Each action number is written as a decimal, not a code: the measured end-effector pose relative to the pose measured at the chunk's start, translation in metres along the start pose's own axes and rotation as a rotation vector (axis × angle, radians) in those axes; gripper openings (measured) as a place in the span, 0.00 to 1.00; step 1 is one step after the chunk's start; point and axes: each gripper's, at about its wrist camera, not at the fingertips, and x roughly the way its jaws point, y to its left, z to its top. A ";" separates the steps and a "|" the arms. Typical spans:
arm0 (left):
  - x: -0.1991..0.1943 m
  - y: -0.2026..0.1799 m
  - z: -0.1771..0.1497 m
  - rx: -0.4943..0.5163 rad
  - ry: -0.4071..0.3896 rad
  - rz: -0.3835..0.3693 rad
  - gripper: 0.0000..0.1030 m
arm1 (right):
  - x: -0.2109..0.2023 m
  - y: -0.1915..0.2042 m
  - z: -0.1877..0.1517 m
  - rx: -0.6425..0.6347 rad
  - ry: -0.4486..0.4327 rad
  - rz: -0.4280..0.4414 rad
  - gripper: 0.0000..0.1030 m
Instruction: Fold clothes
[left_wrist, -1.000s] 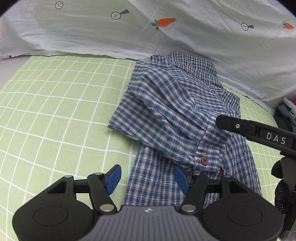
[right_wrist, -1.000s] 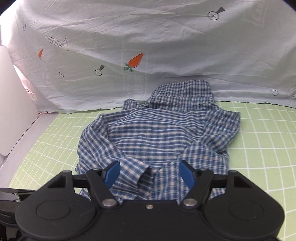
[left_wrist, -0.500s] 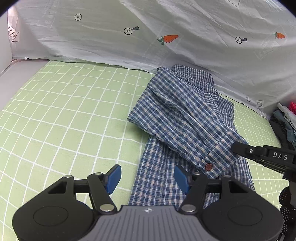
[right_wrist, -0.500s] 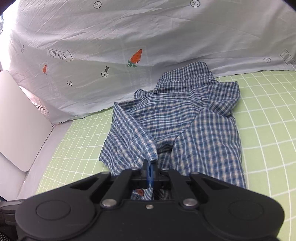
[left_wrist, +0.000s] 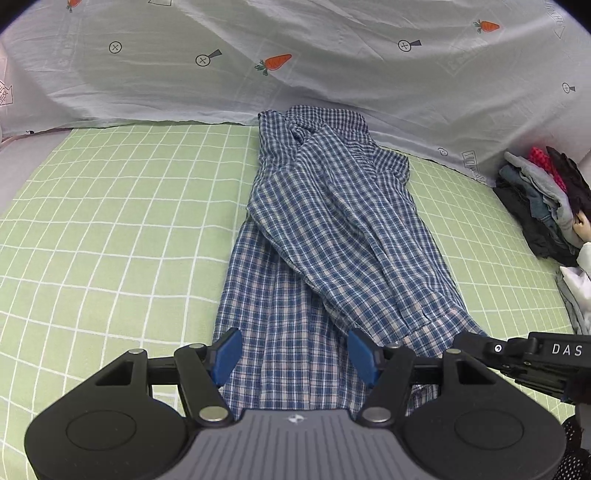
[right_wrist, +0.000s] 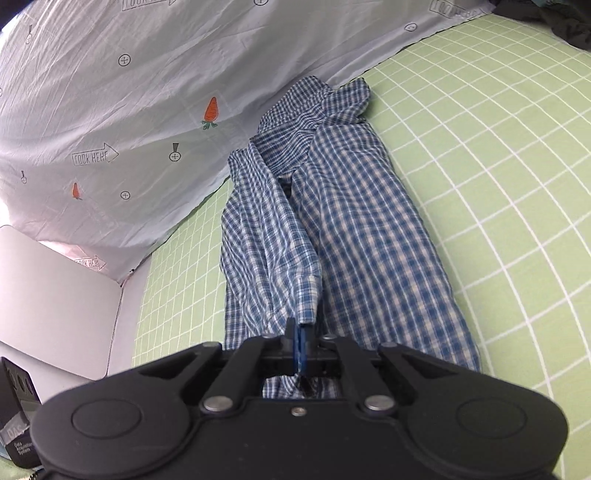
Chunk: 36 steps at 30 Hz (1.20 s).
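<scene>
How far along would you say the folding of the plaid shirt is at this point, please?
Early to midway. Done: the blue plaid shirt lies lengthwise on the green grid sheet with a sleeve drawn across its front. In hand: the right gripper is shut on the cuff; the left gripper is open over the hem. Left: lay the sleeve, then fold the body up.

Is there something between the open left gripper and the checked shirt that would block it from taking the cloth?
Nothing visible does. The left gripper is open right over the lower part of the shirt, with only cloth between its fingers. The right gripper already pinches the sleeve.
</scene>
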 end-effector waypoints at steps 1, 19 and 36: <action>-0.002 0.000 -0.003 -0.001 0.005 0.000 0.62 | -0.005 -0.004 -0.006 0.018 -0.002 -0.004 0.01; -0.011 0.004 -0.070 -0.002 0.124 0.042 0.62 | -0.040 -0.030 -0.073 -0.008 0.028 -0.157 0.02; -0.018 0.020 -0.093 0.016 0.162 0.131 0.63 | -0.057 -0.020 -0.082 -0.306 0.012 -0.326 0.39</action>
